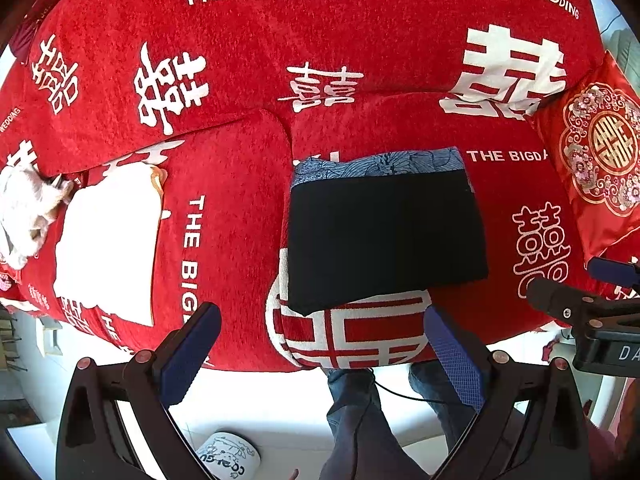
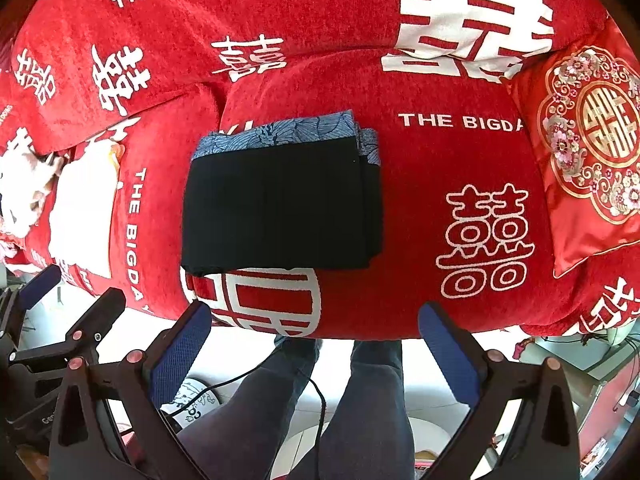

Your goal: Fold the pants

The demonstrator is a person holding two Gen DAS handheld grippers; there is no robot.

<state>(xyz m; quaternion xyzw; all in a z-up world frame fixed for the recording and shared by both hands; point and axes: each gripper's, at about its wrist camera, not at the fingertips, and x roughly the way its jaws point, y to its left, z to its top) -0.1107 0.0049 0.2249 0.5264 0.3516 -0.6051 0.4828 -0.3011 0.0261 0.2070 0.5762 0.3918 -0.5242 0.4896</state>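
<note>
The black pants lie folded into a neat rectangle on the red sofa seat, with a blue patterned waistband along the far edge. They show the same way in the right wrist view. My left gripper is open and empty, held back over the sofa's front edge, just short of the pants. My right gripper is open and empty too, also off the front edge. The right gripper also shows at the right edge of the left wrist view.
A folded white cloth and a crumpled white item lie on the left seat. A red embroidered cushion leans at the right. The person's legs and a white slipper are below on the floor.
</note>
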